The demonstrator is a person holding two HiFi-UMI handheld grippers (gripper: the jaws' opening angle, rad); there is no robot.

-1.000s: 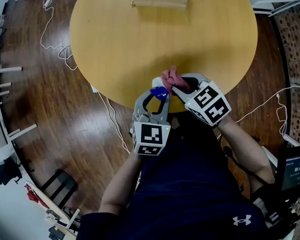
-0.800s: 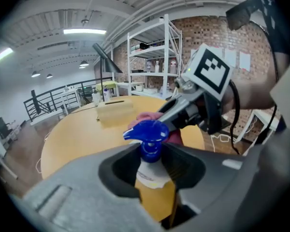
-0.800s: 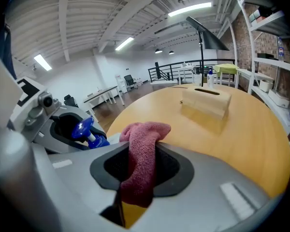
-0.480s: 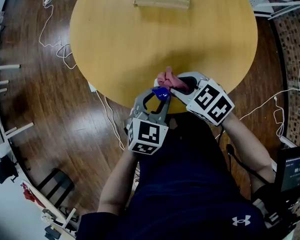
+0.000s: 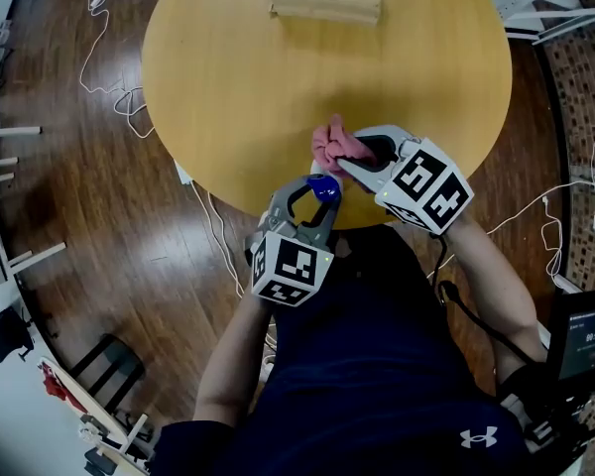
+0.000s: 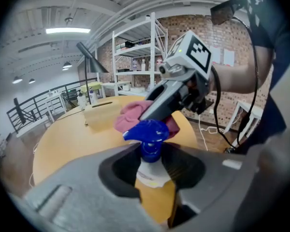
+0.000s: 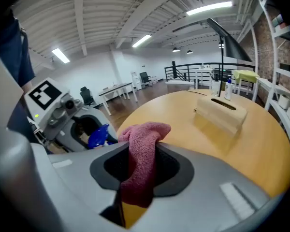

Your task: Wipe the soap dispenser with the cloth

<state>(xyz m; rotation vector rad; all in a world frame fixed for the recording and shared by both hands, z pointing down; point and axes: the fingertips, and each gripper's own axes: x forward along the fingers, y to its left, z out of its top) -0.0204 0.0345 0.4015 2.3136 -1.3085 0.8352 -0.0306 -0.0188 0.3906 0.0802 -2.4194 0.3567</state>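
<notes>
The left hand-held gripper (image 5: 314,199) clamps the soap dispenser (image 6: 149,133), the right hand-held gripper (image 5: 349,163) pinches the cloth (image 7: 143,141).

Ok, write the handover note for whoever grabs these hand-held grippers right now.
Left hand-held gripper: shut on the soap dispenser, gripping below its blue pump head, at the near edge of the table.
Right hand-held gripper: shut on the pink cloth, bunched right beside the pump head.
Done: both things gripped and brought together.
Left: rub the cloth over pump and body; how much is already wiped cannot be told.
</notes>
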